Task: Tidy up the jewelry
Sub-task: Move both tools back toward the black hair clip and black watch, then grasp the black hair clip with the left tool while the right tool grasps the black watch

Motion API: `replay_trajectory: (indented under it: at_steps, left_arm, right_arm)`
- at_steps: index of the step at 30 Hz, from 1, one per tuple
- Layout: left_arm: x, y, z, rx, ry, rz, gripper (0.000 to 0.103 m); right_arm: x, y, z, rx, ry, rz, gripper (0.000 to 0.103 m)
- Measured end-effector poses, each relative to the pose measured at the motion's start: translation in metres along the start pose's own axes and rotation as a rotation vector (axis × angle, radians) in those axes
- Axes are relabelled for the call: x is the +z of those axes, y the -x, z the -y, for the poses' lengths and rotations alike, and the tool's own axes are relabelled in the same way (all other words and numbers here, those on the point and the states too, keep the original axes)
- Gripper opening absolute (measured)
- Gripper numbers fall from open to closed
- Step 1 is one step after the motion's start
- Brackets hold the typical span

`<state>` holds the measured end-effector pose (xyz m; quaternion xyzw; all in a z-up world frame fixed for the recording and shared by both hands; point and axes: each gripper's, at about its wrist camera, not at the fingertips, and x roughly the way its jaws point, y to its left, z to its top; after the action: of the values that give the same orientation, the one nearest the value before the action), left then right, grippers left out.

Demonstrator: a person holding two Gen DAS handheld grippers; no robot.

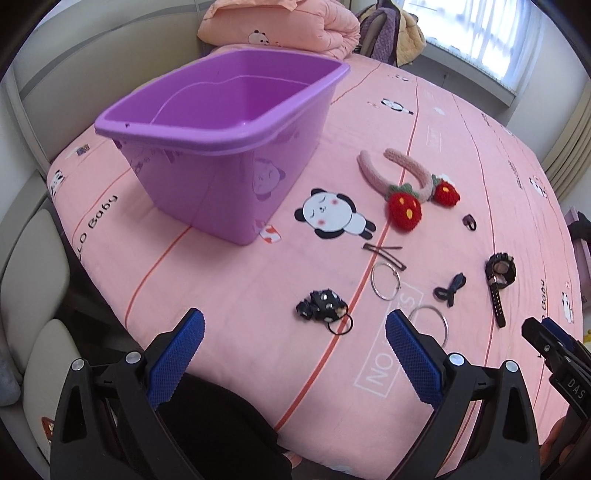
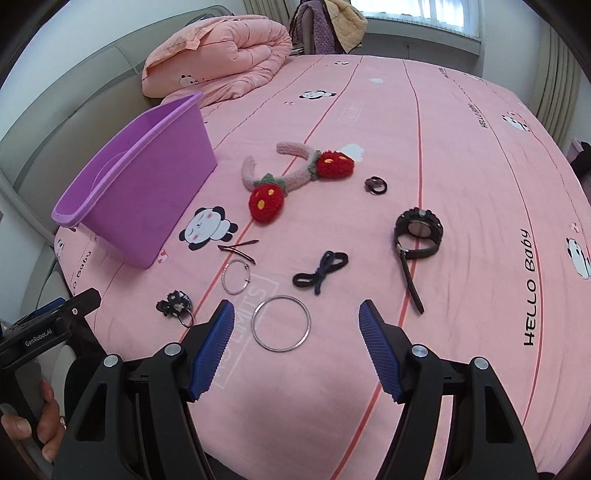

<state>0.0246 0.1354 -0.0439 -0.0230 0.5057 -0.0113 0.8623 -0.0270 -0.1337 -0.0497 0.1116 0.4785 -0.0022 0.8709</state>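
An empty purple bin (image 1: 221,122) (image 2: 144,192) stands on the pink bed sheet. Jewelry lies spread beside it: a pink strawberry headband (image 1: 402,184) (image 2: 295,177), a black watch (image 1: 498,280) (image 2: 417,236), two silver bangles (image 1: 384,280) (image 2: 280,323), a dark bow hair tie (image 1: 448,288) (image 2: 321,273), a black beaded hair tie (image 1: 323,308) (image 2: 175,304), hairpins (image 1: 384,253) (image 2: 238,249) and a small ring (image 1: 469,221) (image 2: 376,184). My left gripper (image 1: 295,328) is open and empty above the sheet near the beaded hair tie. My right gripper (image 2: 297,314) is open, just short of the larger bangle.
A folded pink quilt (image 2: 218,59) lies at the head of the bed (image 2: 461,155). A chair with clothes (image 2: 328,26) stands by the window. The bed's near edge runs under both grippers, with a beige headboard (image 1: 33,266) at left.
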Motion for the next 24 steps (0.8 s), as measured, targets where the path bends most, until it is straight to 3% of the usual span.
replay_trajectory:
  at_steps: [14, 24]
  left_arm:
    - [-0.029, -0.052, 0.009, 0.036, -0.036, -0.038, 0.097]
    - [-0.031, -0.081, -0.001, 0.057, 0.021, -0.037, 0.097]
  right_arm:
    - [-0.039, -0.008, 0.062, -0.048, -0.105, 0.016, 0.067]
    - [-0.046, -0.024, 0.095, -0.092, -0.149, 0.016, 0.067]
